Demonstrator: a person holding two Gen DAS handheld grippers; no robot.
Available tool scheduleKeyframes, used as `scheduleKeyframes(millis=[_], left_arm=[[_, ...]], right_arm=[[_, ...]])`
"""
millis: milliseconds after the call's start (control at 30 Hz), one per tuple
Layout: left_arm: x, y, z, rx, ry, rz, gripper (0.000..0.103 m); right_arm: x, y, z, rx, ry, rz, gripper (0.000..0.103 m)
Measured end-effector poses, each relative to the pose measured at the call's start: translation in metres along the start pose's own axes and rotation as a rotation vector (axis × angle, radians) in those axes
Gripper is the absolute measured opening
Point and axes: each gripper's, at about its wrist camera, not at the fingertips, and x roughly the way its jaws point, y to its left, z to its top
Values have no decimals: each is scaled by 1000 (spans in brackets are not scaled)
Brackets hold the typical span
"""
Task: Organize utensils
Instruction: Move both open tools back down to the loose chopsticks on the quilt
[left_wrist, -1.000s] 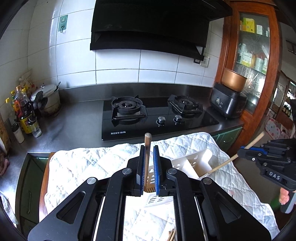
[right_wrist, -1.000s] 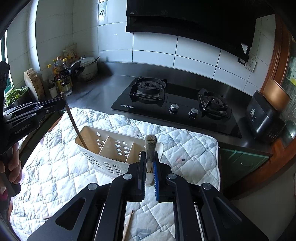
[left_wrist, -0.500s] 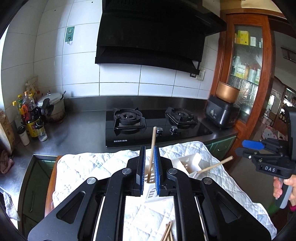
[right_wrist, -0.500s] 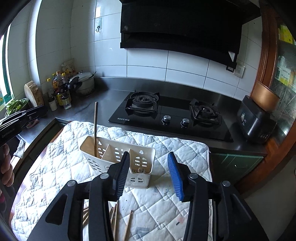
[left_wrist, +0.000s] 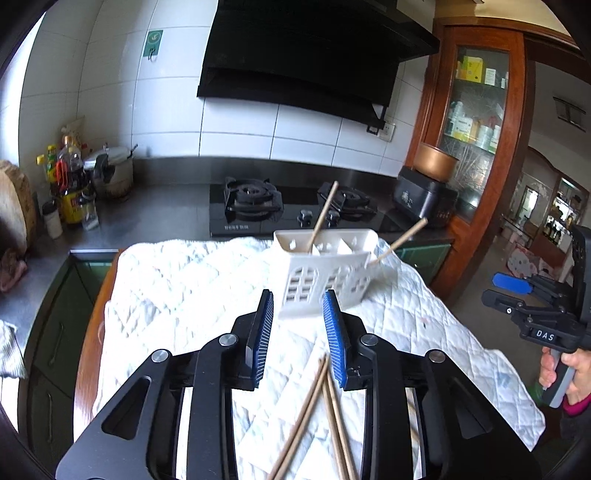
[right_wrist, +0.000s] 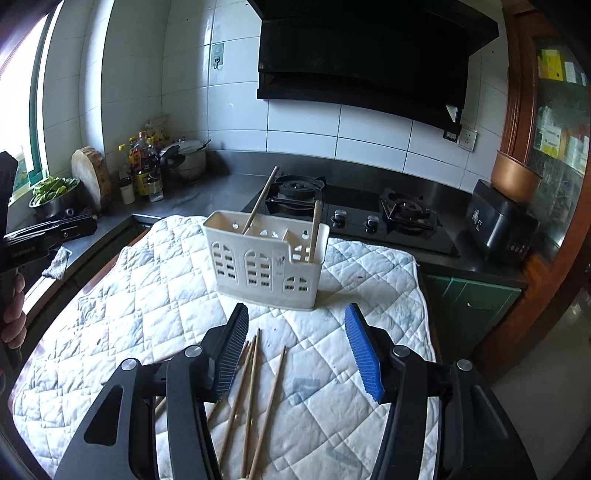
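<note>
A tiled kitchen holds a black range hood (right_wrist: 362, 55) above a black glass gas hob (right_wrist: 354, 218). In front of the hob, a white quilted cloth (right_wrist: 122, 295) covers the table. Near the cloth's far edge stands a white slotted plastic utensil caddy (right_wrist: 264, 264) with two wooden chopsticks (right_wrist: 314, 230) upright inside. More loose wooden chopsticks (right_wrist: 255, 384) lie at the near edge, beneath both tongs. The left tongs (left_wrist: 298, 332) are opening, narrow and empty; the right tongs (right_wrist: 295, 350) are opening, wider and empty.
</note>
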Motion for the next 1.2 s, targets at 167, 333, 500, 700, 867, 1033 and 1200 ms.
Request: scheduleKeyframes(millis=[167, 333, 500, 700, 867, 1033, 1200], left_arm=[[-5, 4, -39, 5, 43, 7, 29], [-12, 16, -75, -16, 70, 13, 29], [-17, 28, -101, -40, 100, 22, 29], [-13, 37, -122, -37, 151, 32, 28], [-6, 39, -133, -25, 188, 31, 27], [3, 36, -138, 4, 214, 16, 27], [10, 32, -143, 21, 240, -11, 27]], right_arm=[[-4, 15, -48, 15, 29, -3, 53], [0, 23, -90, 48, 76, -7, 53], [12, 31, -123, 53, 126, -49, 43], [39, 30, -151, 82, 216, -40, 26], [50, 28, -157, 107, 242, -22, 22], [61, 26, -157, 116, 258, -12, 15], [66, 29, -156, 117, 265, 3, 14]])
